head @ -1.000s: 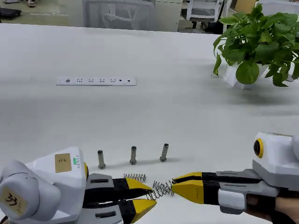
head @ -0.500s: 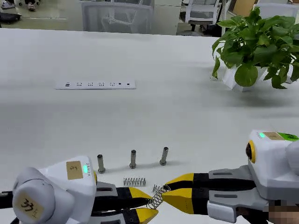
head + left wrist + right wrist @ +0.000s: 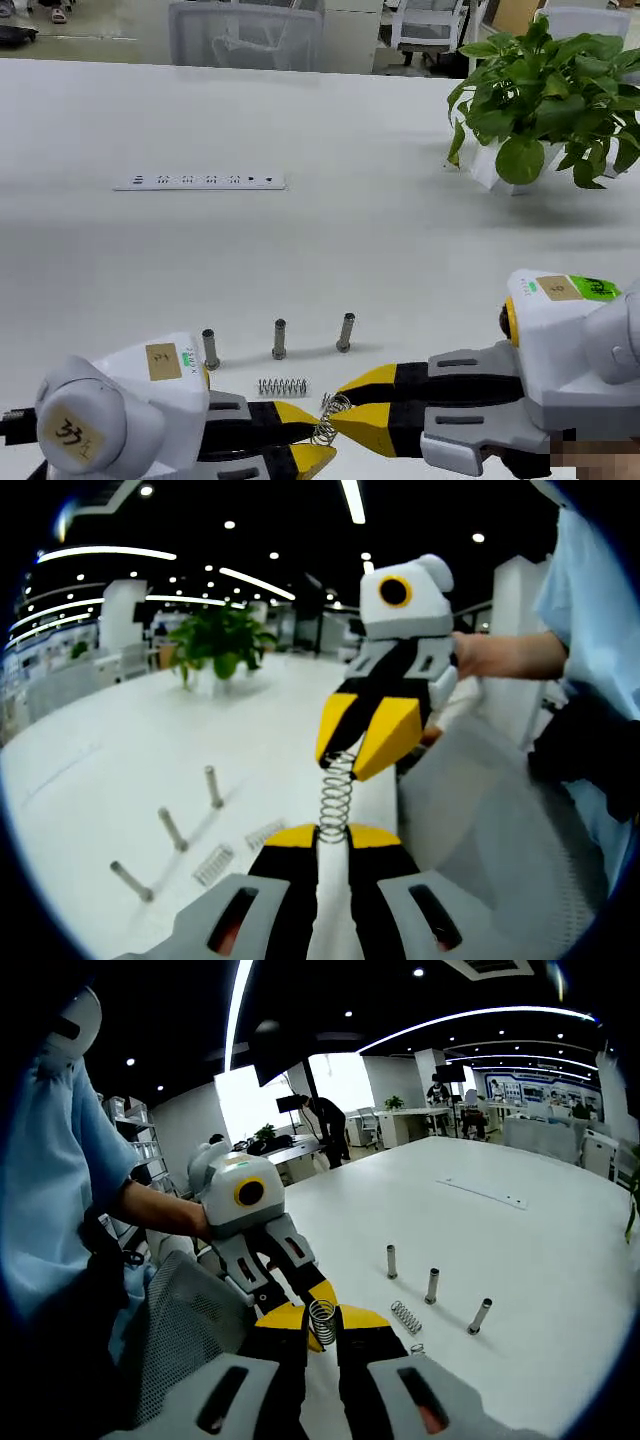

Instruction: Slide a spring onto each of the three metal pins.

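Presently, the left gripper sits at the near edge of the tabletop. Its round end cap bears handwritten figures that look like "33"; the tan sticker on its housing is too small to read. Its yellow tips are pinched on one end of a spring. A white power strip lies further back, toward the left edge.

Three metal pins stand upright in a row near the near edge: left pin, middle pin and right pin, all bare. A loose spring lies flat just in front of the middle pin. The left gripper view shows a second loose spring near it.

The right gripper meets the left one tip to tip, its jaws closed on the spring's other end. It carries a tan label and a green one, both illegible. A potted plant stands toward the far right corner.
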A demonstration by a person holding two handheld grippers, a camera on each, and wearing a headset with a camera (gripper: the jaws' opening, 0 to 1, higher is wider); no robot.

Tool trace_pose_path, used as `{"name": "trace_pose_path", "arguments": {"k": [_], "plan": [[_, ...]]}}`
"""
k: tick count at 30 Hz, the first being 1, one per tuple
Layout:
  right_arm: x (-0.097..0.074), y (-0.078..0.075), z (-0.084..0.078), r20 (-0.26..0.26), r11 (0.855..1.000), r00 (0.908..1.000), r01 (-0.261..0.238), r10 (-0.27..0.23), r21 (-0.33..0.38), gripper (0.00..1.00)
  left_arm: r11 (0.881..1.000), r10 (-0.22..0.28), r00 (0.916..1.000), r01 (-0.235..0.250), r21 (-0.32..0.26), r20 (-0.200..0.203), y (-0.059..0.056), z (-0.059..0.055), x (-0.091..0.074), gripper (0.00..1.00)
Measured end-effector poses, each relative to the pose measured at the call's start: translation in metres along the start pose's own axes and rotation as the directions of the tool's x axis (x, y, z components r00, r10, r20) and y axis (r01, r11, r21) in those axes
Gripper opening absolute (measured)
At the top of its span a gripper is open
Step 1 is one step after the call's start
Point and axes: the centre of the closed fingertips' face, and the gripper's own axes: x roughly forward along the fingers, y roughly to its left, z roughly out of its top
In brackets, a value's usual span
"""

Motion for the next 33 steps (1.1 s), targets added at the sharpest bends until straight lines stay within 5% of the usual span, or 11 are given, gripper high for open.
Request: {"name": "trace_pose_path", "arguments": {"k": [5, 8, 11, 14, 18, 25, 26, 31, 33], "plan": [[-0.001, 0.001, 0.000, 0.007, 1.000, 0.9997, -0.022, 0.021, 0.012, 0.13, 1.000, -0.005, 0.9999, 0.005, 0.004, 0.015, -0.002, 0.000, 0.000, 0.09], [-0.002, 0.000, 0.002, 0.000, 1.000, 0.9997, -0.023, 0.023, -0.012, 0.27, 1.000, -0.008, 0.9997, 0.008, -0.001, 0.021, -0.004, -0.001, 0.000, 0.09], [-0.003, -0.002, -0.002, -0.072, 0.995, 0.9972, -0.029, 0.022, -0.100, 0.27, 1.000, -0.011, 0.9998, 0.011, -0.002, 0.016, -0.004, -0.003, 0.000, 0.09], [-0.003, 0.002, -0.003, -0.169, 0.973, 0.9849, -0.077, 0.040, -0.218, 0.27, 1.000, -0.015, 0.9999, 0.015, 0.002, 0.005, -0.004, -0.005, 0.001, 0.09], [-0.002, 0.016, -0.011, -0.333, 0.920, 0.9367, -0.221, 0.108, -0.323, 0.26, 1.000, -0.025, 0.9997, 0.025, 0.017, -0.008, -0.005, -0.007, 0.002, 0.09], [0.007, 0.011, -0.016, -0.464, 0.849, 0.8802, -0.317, 0.097, -0.423, 0.24, 0.999, -0.043, 0.9987, 0.044, 0.031, -0.026, -0.007, -0.009, 0.002, 0.09], [0.008, 0.011, -0.017, -0.474, 0.843, 0.8750, -0.326, 0.098, -0.428, 0.23, 0.998, -0.046, 0.9985, 0.047, 0.034, -0.029, -0.007, -0.009, 0.002, 0.09], [0.010, 0.012, -0.030, -0.569, 0.808, 0.8147, -0.407, 0.111, -0.426, 0.18, 0.997, -0.060, 0.9972, 0.062, 0.050, -0.045, -0.010, -0.010, 0.003, 0.09], [0.010, 0.012, -0.033, -0.592, 0.805, 0.7970, -0.426, 0.118, -0.412, 0.17, 0.997, -0.063, 0.9971, 0.065, 0.051, -0.044, -0.010, -0.009, 0.004, 0.09]]}}
